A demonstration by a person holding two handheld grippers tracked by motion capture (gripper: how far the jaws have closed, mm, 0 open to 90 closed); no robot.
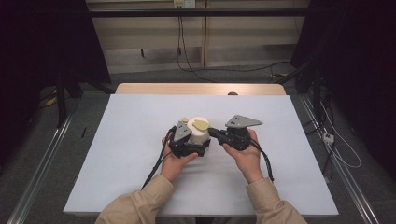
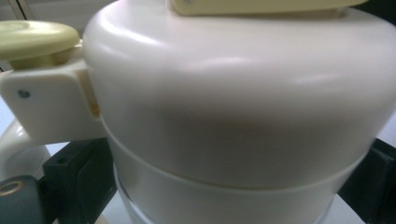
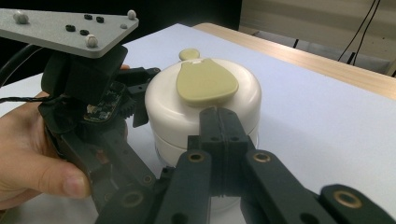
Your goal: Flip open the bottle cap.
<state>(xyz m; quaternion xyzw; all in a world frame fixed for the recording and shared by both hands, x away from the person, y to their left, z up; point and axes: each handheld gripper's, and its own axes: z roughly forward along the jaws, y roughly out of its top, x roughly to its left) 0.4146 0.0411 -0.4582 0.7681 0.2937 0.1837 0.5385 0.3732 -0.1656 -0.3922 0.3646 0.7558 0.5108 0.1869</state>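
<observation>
In the high view, a white pot (image 1: 201, 133) with a yellow-green lid tab stands between the left tool (image 1: 187, 140) and the right tool (image 1: 223, 135), mid-table (image 1: 140, 116); bare white surface lies wide on every outer side, its edges well apart from both.

In the left gripper view, the pot (image 2: 233, 116) sits between this tool's jaws, which flank its sides, gripping it. No writing shows.

In the right gripper view, the right tool (image 3: 219, 135) has its jaws pressed together, tips touching the pot's (image 3: 205, 102) near wall below the tab (image 3: 203, 81). The left tool (image 3: 93, 121) stands just beside it.
</observation>
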